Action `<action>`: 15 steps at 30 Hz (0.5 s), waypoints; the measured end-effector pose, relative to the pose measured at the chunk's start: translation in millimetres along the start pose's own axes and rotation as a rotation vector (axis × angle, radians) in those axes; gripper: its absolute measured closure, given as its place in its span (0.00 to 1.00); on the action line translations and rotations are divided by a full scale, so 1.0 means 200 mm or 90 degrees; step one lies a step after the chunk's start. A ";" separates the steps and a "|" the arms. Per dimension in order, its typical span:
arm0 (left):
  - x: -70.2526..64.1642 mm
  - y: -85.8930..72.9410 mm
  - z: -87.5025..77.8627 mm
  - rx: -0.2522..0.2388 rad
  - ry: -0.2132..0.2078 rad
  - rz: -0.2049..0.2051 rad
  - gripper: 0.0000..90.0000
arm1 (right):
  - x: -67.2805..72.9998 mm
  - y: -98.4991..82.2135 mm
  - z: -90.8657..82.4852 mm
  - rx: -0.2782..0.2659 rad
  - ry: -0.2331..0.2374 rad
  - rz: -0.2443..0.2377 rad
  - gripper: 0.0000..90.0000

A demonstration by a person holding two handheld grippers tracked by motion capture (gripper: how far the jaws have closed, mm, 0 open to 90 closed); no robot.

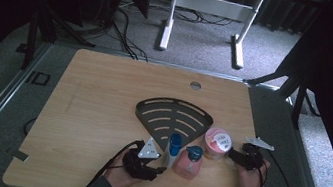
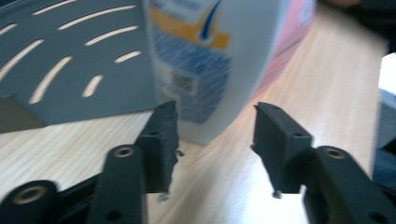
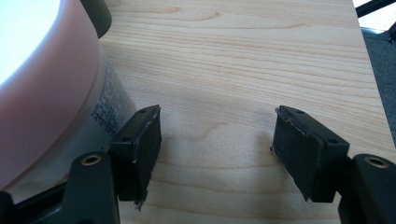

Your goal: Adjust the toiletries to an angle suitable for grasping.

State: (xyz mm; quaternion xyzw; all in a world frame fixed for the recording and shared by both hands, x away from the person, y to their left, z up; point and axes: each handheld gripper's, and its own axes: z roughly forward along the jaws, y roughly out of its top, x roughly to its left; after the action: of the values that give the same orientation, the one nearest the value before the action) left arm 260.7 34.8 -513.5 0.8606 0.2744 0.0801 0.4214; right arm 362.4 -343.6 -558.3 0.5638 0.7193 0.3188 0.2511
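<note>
A white bottle (image 1: 173, 150) with a blue cap stands at the tip of a dark fan-shaped slotted rack (image 1: 144, 111). My left gripper (image 1: 161, 169) points at it from the near left. In the left gripper view the jaws of that gripper (image 2: 215, 135) stand apart, and the bottle's label side (image 2: 210, 56) is just ahead of them, untouched. To the right of it are a pink bottle (image 1: 188, 164) with a teal cap and a pink tub (image 1: 218, 143) with a white lid. My right gripper (image 1: 233, 154) is open beside the tub (image 3: 42, 84), which lies outside its left jaw.
The wooden table (image 1: 95, 112) has bare room on its left half and behind the rack. Its right edge runs close to my right hand. A small round hole (image 1: 195, 85) sits near the far edge. Desk legs and cables lie on the floor beyond.
</note>
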 end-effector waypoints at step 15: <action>-0.02 0.09 0.08 -0.021 0.045 -0.034 0.23 | 0.00 0.00 0.00 0.000 0.000 0.000 0.36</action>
State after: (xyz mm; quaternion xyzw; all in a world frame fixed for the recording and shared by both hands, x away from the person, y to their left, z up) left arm 269.6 12.8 -510.2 0.8425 0.3108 0.1039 0.4275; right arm 362.5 -343.7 -558.3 0.5638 0.7194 0.3188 0.2510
